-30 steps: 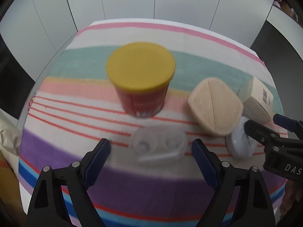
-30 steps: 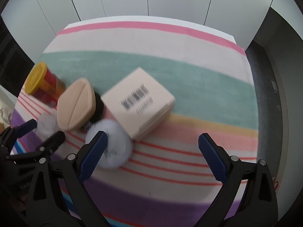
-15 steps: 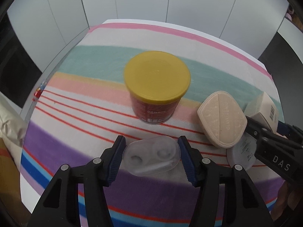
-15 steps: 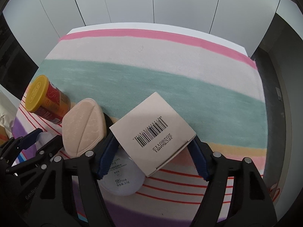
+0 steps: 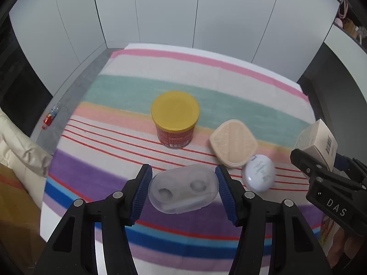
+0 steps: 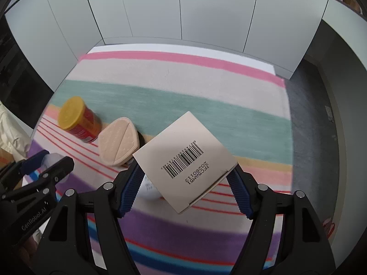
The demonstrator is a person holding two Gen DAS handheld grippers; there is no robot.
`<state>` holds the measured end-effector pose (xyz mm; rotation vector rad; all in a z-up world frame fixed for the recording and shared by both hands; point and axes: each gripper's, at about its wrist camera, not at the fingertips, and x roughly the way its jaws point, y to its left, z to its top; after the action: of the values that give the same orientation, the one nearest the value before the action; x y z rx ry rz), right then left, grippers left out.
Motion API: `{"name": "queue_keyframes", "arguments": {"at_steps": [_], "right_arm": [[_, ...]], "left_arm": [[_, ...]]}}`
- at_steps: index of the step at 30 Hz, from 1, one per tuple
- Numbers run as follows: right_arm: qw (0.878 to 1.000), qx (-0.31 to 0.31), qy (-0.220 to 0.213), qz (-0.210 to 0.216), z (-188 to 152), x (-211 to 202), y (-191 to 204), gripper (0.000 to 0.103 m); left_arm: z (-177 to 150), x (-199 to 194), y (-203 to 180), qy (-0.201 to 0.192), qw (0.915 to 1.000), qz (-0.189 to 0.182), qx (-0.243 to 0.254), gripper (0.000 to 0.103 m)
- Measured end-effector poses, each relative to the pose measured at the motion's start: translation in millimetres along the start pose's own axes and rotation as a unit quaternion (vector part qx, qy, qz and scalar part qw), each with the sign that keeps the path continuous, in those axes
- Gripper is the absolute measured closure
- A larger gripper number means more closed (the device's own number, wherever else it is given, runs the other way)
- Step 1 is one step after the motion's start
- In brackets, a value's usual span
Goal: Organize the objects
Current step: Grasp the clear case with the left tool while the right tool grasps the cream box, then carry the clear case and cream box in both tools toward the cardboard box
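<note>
Left wrist view: your left gripper (image 5: 183,189) pinches a clear plastic case (image 5: 182,191) above the striped cloth (image 5: 114,91), with a yellow-lidded can (image 5: 175,119), a beige compact (image 5: 232,146) and a white case (image 5: 258,172) beyond.

Right wrist view: your right gripper (image 6: 187,180) clamps a barcoded box (image 6: 185,160), lifted and tilted above the cloth.

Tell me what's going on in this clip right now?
A person is tidying items on a striped cloth using two tools. The left hand-held gripper is clamped on a clear plastic case, and the right hand-held gripper holds a beige barcoded box, tilted. A yellow-lidded red can, a beige compact and a white round container sit on the cloth.
</note>
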<state>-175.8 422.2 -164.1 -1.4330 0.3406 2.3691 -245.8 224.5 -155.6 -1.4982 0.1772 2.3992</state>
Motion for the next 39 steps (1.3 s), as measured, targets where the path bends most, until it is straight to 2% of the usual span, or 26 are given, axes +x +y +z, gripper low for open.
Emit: {"name": "queue_keyframes", "arguments": {"at_steps": [12,18,28,34,39], "right_arm": [[1.0,0.014,-0.013,0.002,-35,-70,-10,0.029],[1.0,-0.019,-0.004,0.009,-52,-102,-3,0.029],[0.999,-0.039,-0.031,0.014,-78,-158,8,0.029],[0.997,-0.056,-0.035,0.033,-79,-173,18,0.029],[0.996,-0.058,-0.047,0.042,-71,-177,24,0.029]], "left_arm": [[-20,-68,-12,-0.021,0.9995,-0.013,0.02,0.045],[-36,-102,-16,-0.036,0.9987,-0.025,0.025,0.045],[-63,-148,-12,-0.054,0.9976,-0.038,0.02,0.045],[-73,-163,-8,-0.082,0.9959,-0.032,0.022,0.045],[-68,-166,4,-0.076,0.9957,-0.053,-0.009,0.045]]}}
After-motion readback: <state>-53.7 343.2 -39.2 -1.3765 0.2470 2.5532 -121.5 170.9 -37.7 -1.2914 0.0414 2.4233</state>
